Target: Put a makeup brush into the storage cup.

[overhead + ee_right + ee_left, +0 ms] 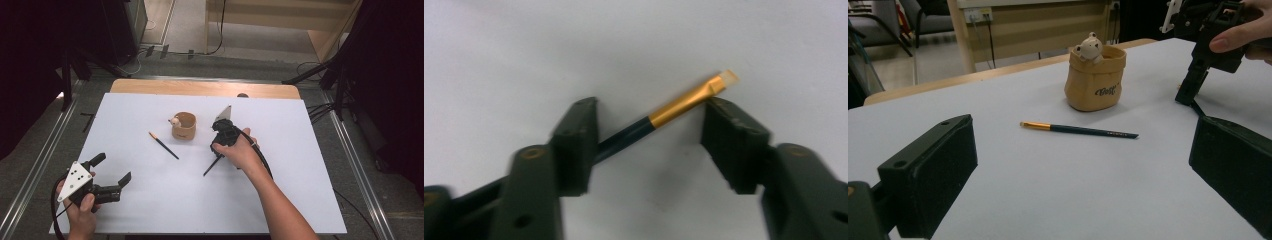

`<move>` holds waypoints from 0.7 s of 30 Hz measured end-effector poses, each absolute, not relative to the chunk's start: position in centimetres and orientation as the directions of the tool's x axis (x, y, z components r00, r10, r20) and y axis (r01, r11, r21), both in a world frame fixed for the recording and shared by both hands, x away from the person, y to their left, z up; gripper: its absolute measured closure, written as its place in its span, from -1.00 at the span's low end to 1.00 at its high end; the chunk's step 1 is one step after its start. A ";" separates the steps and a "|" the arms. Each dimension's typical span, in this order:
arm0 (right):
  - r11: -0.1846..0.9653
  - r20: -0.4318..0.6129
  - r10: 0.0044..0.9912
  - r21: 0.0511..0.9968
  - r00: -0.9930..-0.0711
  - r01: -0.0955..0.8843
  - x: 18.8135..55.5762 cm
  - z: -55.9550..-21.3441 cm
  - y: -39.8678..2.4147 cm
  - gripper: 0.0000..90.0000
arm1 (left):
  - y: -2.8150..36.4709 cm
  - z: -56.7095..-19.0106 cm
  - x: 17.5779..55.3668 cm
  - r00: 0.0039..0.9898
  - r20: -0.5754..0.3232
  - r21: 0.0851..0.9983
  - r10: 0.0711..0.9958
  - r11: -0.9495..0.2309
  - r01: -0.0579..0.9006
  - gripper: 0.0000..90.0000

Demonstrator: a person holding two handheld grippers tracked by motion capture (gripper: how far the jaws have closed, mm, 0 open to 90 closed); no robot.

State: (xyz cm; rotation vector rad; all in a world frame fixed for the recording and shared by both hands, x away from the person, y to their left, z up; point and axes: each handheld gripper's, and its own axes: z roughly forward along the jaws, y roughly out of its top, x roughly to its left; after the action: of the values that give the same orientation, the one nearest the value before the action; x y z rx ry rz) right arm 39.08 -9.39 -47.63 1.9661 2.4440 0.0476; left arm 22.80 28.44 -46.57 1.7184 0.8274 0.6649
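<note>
Right gripper [220, 145] hides the brush's [212, 165] gold end — handle [624, 137] slips behind one pad [574, 145], blurred — contact unclear.

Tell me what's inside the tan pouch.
A small cream bear figure peeks over the rim of the pouch, leaning at its back left edge in the left gripper view. The pouch wall hides the bear's lower body and anything else inside.

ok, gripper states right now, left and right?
Left gripper: open, holding nothing.
Right gripper: fingers either side of a brush lying on the table, not yet pressing on it.
</note>
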 end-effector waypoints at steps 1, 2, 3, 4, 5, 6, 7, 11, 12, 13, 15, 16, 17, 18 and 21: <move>0.199 0.019 0.980 0.020 -0.199 0.980 39.2 -47.5 -9.5 0.34 | 28.4 -46.6 22.8 0.604 0.032 0.960 0.796 -0.193 0.203 -1.00; 0.179 0.021 0.984 0.008 -0.179 0.984 39.4 -47.4 -9.9 0.65 | 28.4 -46.6 22.8 0.606 0.032 0.960 0.795 -0.193 0.203 -1.00; 0.179 0.021 0.984 0.008 -0.179 0.984 39.4 -47.4 -9.9 0.65 | 28.4 -46.6 22.8 0.606 0.032 0.960 0.795 -0.193 0.203 -1.00; 0.170 0.024 0.985 0.000 -0.170 0.985 39.6 -47.4 -10.1 0.88 | 28.4 -46.6 22.8 0.606 0.032 0.960 0.794 -0.193 0.203 -1.00; 0.168 0.024 0.985 -0.007 -0.168 0.986 39.7 -47.4 -10.1 0.88 | 28.4 -46.6 22.8 0.607 0.031 0.960 0.794 -0.193 0.203 -1.00; 0.168 0.024 0.985 -0.007 -0.168 0.986 39.7 -47.4 -10.1 0.88 | 28.4 -46.6 22.8 0.607 0.032 0.960 0.794 -0.193 0.202 -1.00; 0.167 0.021 0.986 -0.008 -0.167 0.986 39.7 -47.4 -10.1 0.89 | 28.4 -46.6 22.8 0.607 0.033 0.960 0.794 -0.194 0.202 -1.00; 0.163 0.005 0.987 -0.013 -0.163 0.987 39.7 -47.4 -9.8 0.89 | 28.3 -46.6 22.8 0.610 0.032 0.960 0.792 -0.194 0.201 -1.00; 0.162 0.010 0.987 -0.011 -0.161 0.987 39.8 -47.4 -9.9 0.89 | 28.3 -46.6 22.8 0.611 0.033 0.960 0.791 -0.195 0.201 -1.00; 0.163 0.018 0.986 -0.010 -0.163 0.987 39.8 -47.5 -10.0 0.89 | 28.2 -46.5 22.8 0.611 0.036 0.959 0.791 -0.199 0.201 -1.00; 0.166 0.049 0.985 -0.006 -0.165 0.986 39.8 -47.5 -10.5 0.89 | 28.2 -46.5 22.7 0.613 0.036 0.960 0.789 -0.198 0.199 -1.00; 0.164 0.060 0.985 -0.001 -0.164 0.986 39.8 -47.5 -10.6 0.90 | 28.2 -46.5 22.7 0.613 0.036 0.960 0.789 -0.198 0.199 -1.00; 0.164 0.060 0.985 -0.001 -0.164 0.986 39.8 -47.5 -10.6 0.90 | 28.3 -46.6 22.7 0.613 0.033 0.960 0.789 -0.196 0.200 -1.00; 0.162 0.075 0.984 0.015 -0.162 0.987 39.5 -47.5 -10.9 0.90 | 28.3 -46.6 22.9 0.614 0.030 0.960 0.789 -0.193 0.202 -1.00; 0.167 0.086 0.981 0.050 -0.171 0.985 39.2 -47.5 -11.1 0.90 | 28.3 -46.7 23.0 0.614 0.022 0.960 0.789 -0.188 0.206 -1.00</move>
State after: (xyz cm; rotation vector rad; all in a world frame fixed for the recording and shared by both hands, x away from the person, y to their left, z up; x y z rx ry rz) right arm 39.22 -11.10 -47.47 2.0432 2.4254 0.1488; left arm 22.98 28.26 -46.71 1.7169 0.8209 0.6474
